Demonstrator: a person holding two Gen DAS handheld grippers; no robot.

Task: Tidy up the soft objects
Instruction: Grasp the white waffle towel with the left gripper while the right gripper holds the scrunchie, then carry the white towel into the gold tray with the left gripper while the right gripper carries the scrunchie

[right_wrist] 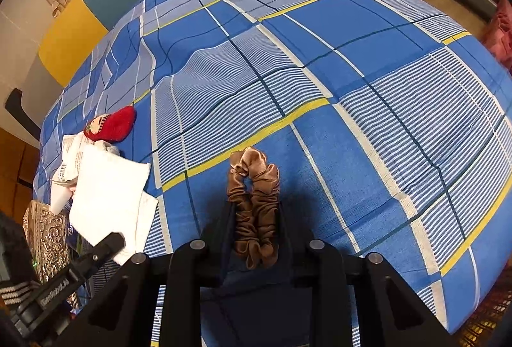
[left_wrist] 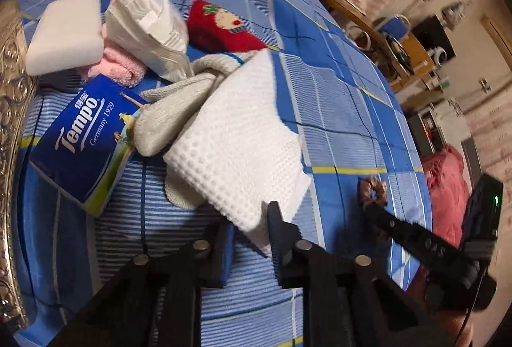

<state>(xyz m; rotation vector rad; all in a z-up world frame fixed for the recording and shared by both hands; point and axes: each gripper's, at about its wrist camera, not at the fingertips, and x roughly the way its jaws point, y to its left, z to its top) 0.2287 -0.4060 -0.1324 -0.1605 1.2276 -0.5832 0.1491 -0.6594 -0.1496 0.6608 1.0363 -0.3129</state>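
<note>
A white waffle cloth (left_wrist: 236, 136) lies over a beige knit sock (left_wrist: 172, 110) in a pile on the blue plaid bed sheet (left_wrist: 336, 110). My left gripper (left_wrist: 248, 228) is shut on the cloth's near corner; the right wrist view shows the left gripper (right_wrist: 110, 244) at the white waffle cloth's (right_wrist: 105, 187) edge. Around the pile are a blue Tempo tissue pack (left_wrist: 86, 139), a white sponge block (left_wrist: 64, 33), a pink towel (left_wrist: 112, 65), a white plastic pack (left_wrist: 150, 27) and a red sock with a face (left_wrist: 220, 27). My right gripper (right_wrist: 254, 219) is shut on a brown scrunchie (right_wrist: 252, 187) resting on the sheet.
An ornate silver box (right_wrist: 48, 235) sits at the bed's left edge beside the pile. A pink bag (left_wrist: 444, 187) lies on the floor past the bed's right edge. A wooden desk (left_wrist: 384, 36) and cluttered shelves stand beyond. Open sheet (right_wrist: 352, 75) stretches ahead of the right gripper.
</note>
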